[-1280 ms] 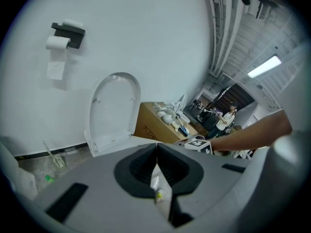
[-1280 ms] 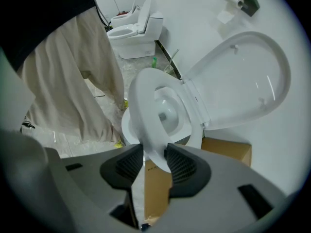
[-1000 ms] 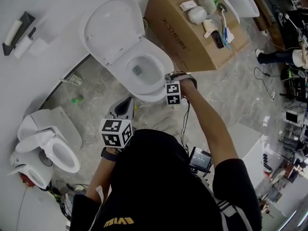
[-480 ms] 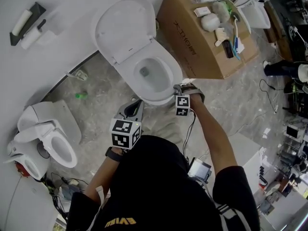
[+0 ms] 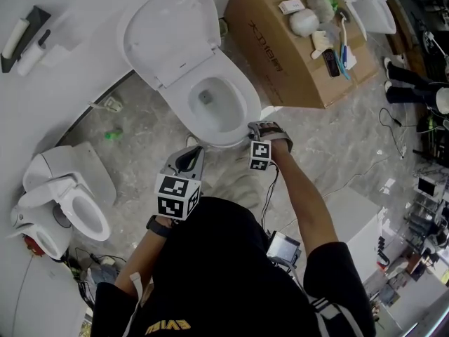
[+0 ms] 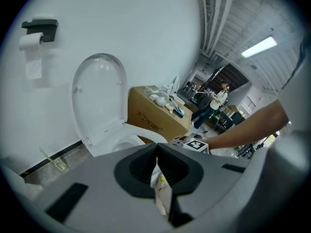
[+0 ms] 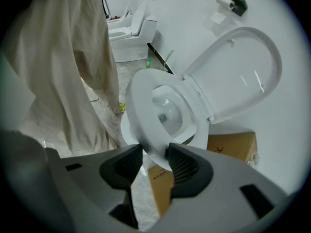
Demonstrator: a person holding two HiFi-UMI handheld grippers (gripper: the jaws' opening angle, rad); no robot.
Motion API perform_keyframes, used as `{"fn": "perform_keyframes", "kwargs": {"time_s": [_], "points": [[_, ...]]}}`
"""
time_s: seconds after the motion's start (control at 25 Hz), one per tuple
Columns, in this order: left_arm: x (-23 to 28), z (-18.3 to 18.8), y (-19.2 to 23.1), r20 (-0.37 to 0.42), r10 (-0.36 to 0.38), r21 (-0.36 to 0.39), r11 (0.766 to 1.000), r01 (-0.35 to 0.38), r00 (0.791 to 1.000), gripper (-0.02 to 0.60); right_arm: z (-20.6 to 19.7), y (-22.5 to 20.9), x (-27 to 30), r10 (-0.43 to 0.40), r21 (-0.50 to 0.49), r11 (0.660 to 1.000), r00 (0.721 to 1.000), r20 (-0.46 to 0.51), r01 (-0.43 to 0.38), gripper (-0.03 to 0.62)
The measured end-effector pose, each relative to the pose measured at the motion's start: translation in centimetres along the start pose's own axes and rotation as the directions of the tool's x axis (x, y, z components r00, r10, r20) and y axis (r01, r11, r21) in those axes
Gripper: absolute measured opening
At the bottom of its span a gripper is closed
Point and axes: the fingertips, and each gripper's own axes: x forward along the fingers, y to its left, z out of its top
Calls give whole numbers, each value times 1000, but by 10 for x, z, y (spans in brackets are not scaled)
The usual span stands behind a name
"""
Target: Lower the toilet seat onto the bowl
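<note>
The white toilet [image 5: 210,104] stands against the wall with its lid [image 5: 168,34] raised. The seat ring [image 5: 242,93] lies low over the bowl. My right gripper [image 5: 258,128] is at the bowl's front right, and in the right gripper view its jaws [image 7: 154,157] are shut on the front edge of the seat [image 7: 141,106], with the lid [image 7: 243,72] standing up behind. My left gripper [image 5: 188,161] hangs in front of the bowl, apart from it. Its jaws [image 6: 156,152] are shut with nothing between them.
A cardboard box [image 5: 287,48] topped with toiletries stands right of the toilet. A second, smaller toilet [image 5: 66,202] is at the left, a paper holder [image 5: 21,37] is on the wall, and a green item [image 5: 112,135] lies on the floor. My own trouser leg [image 7: 73,72] hangs close by.
The head view has shifted a little. The right gripper stays on the seat's front edge and the left gripper keeps its place before the bowl.
</note>
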Motion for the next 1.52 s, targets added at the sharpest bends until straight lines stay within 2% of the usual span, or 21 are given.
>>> {"fn": "perform_keyframes", "kwargs": {"time_s": [0.16, 0.4, 0.88, 1.52], "points": [[7, -1, -7, -12, -10, 7, 1000, 10, 1000, 12, -2, 7, 6, 6, -7, 1000, 1000, 6, -6, 166], [14, 5, -19, -16, -29, 103, 994, 30, 999, 12, -6, 17, 16, 6, -16, 1000, 1000, -4, -6, 169], [18, -14, -12, -57, -6, 55, 998, 10, 998, 12, -13, 34, 34, 45, -7, 999, 999, -17, -45, 172], [26, -28, -9, -104, 9, 45, 999, -4, 995, 12, -19, 56, 61, 31, 10, 999, 998, -55, -31, 175]]}}
